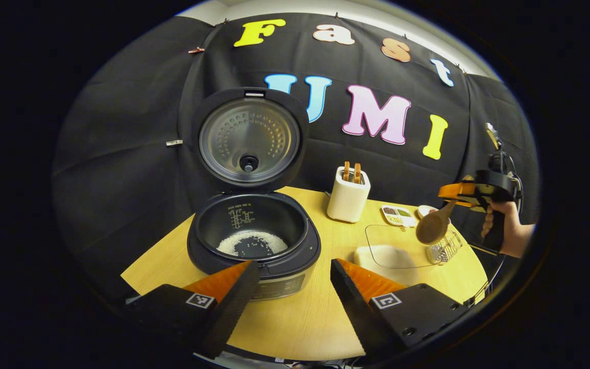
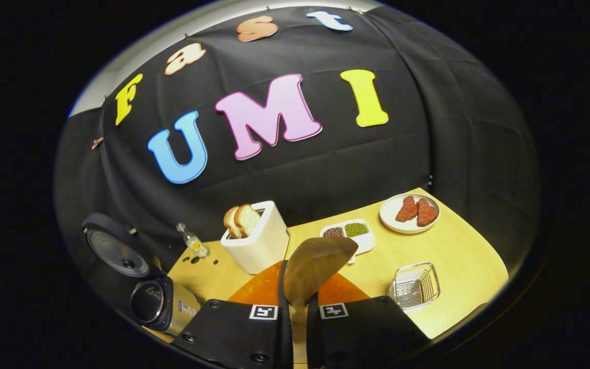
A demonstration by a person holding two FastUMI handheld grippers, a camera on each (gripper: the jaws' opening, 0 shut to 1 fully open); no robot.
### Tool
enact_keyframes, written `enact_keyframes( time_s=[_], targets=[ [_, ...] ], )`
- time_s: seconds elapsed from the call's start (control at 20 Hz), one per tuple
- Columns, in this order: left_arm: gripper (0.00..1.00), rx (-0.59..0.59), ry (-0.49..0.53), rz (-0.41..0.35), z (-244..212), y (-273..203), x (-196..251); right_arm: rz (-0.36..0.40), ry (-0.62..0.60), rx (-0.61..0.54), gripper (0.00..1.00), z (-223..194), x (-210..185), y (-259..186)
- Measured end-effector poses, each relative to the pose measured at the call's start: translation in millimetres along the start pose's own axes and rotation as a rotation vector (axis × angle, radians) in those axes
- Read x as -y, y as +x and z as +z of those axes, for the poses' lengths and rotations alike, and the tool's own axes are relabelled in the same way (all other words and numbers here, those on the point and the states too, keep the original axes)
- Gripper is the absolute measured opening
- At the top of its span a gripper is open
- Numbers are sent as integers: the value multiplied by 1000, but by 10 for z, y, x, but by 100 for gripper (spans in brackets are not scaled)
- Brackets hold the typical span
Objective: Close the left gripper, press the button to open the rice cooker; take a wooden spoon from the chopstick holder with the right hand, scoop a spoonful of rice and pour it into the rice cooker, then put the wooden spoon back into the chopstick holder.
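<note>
My right gripper (image 2: 295, 307) is clamped on the wooden spoon (image 2: 311, 269), handle running back between the fingers, bowl forward. The wire chopstick holder (image 2: 415, 287) stands just ahead to its right, nearer this hand. My left gripper (image 1: 290, 287), fingers apart, hovers before the open rice cooker (image 1: 253, 230), rice inside.
</note>
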State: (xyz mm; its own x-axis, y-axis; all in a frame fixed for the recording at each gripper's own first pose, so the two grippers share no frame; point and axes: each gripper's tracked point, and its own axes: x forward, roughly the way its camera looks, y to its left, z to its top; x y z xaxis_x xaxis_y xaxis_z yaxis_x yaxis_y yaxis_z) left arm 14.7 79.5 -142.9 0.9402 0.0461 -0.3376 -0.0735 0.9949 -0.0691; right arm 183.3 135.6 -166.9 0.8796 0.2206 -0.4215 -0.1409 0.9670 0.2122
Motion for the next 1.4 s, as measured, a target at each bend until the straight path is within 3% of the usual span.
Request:
enact_keyframes(
  time_s=[0.4,0.6,0.75,1.05,1.4],
  targets=[
    [95,-17,-1,-8,-93,19,-228,-74,-115,-58,15,-638,-38,382],
    [95,-26,-13,-5,-152,9,-331,-60,-129,-92,15,-891,-218,428],
    [92,-29,-10,8,-156,16,-446,-23,-95,-133,15,-1058,-459,421],
    [95,-8,-36,40,-84,13,-581,24,-4,-201,15,-1195,-773,374],
    [95,-11,-59,47,-135,-40,-534,63,129,-277,15,-1218,-887,267]
  ],
)
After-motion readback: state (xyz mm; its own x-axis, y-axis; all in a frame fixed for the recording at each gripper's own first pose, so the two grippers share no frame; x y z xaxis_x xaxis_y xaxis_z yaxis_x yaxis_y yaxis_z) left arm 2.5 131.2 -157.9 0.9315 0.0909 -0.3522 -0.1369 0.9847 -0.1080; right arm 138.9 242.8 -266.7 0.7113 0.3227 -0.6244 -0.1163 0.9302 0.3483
